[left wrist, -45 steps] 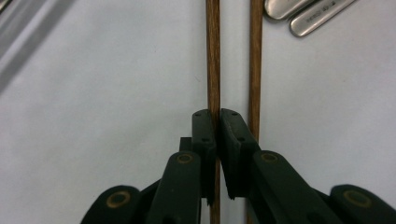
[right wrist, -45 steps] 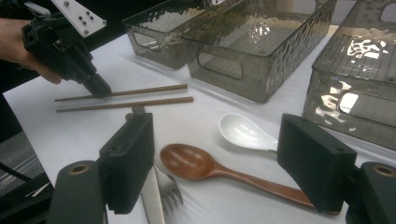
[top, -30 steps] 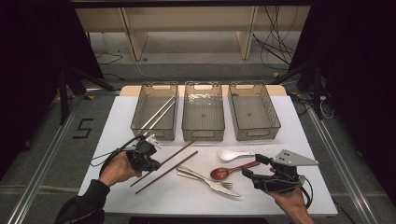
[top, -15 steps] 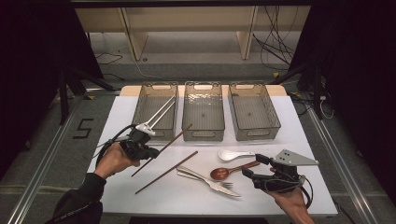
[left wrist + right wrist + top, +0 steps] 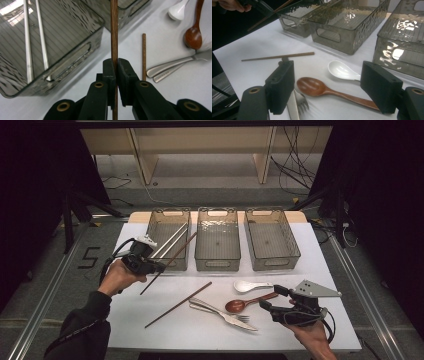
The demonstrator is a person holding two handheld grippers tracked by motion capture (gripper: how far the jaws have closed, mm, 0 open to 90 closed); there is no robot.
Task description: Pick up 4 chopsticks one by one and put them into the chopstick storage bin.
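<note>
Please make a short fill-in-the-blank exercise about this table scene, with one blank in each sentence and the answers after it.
1. The left tongs are shut on a brown ____.
2. The left bin already holds two ____ chopsticks.
3. The right tongs stand ____ above the wooden spoon.
4. The white spoon lies on the table beside the ____ spoon.

Missing words: chopstick; metal; open; wooden

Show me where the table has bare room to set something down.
The table is bare between the right bin and its right edge. The front-left corner is free. It is crowded around the loose chopstick, fork and wooden spoon.
</note>
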